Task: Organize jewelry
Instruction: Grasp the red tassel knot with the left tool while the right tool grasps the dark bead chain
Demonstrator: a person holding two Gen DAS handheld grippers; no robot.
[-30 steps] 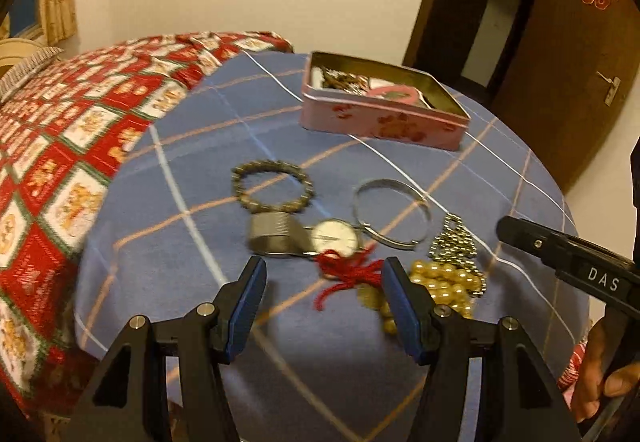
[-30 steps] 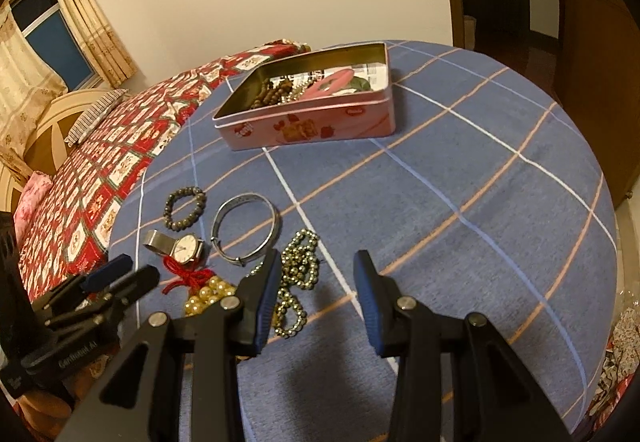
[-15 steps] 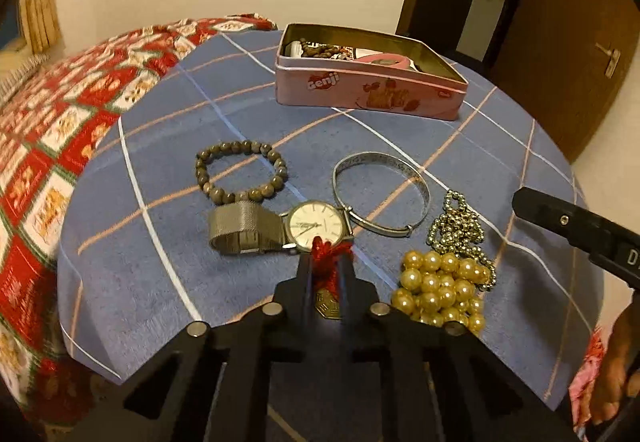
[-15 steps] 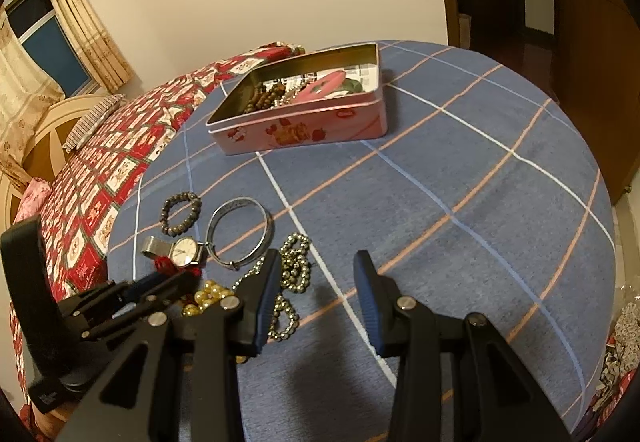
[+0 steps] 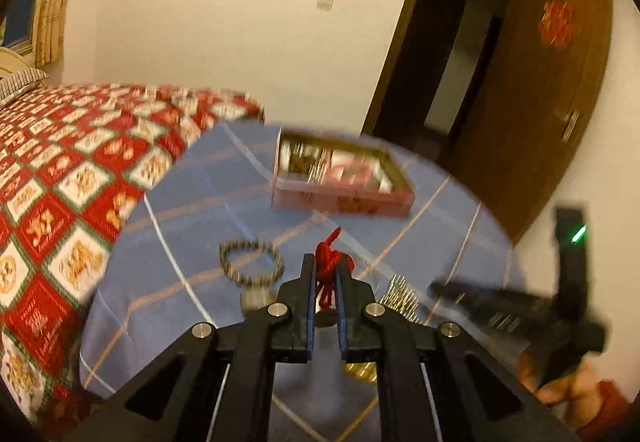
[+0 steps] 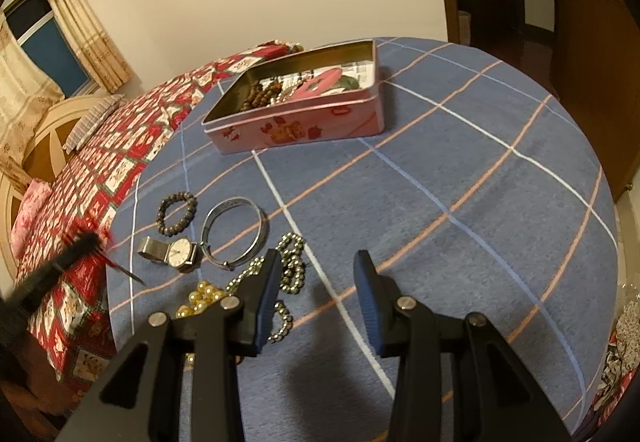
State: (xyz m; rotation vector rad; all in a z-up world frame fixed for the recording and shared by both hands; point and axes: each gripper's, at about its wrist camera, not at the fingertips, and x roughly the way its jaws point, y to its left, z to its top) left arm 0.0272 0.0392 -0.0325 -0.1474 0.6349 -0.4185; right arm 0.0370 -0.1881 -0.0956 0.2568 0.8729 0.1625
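Two grippers work over the blue plaid counter (image 6: 460, 170). The left gripper (image 5: 325, 274) has its jaws pinched tight on a red cord charm (image 5: 329, 265), held above the counter. The right gripper (image 6: 316, 298) hangs with jaws wide apart, gripping nothing, beside the pearl beads (image 6: 202, 296), watch (image 6: 178, 252) and bangle (image 6: 234, 232); the pink tin (image 6: 296, 122) sits beyond.

- Left hand-held gripper (image 5: 324, 282): black linkage arms, silver round screws, blue finger pads (image 5: 310, 306).
- Right hand-held gripper (image 6: 316, 294): same black frame, silver screws, blue pads (image 6: 267, 306).
- Bare skin of hand (image 5: 560, 394).
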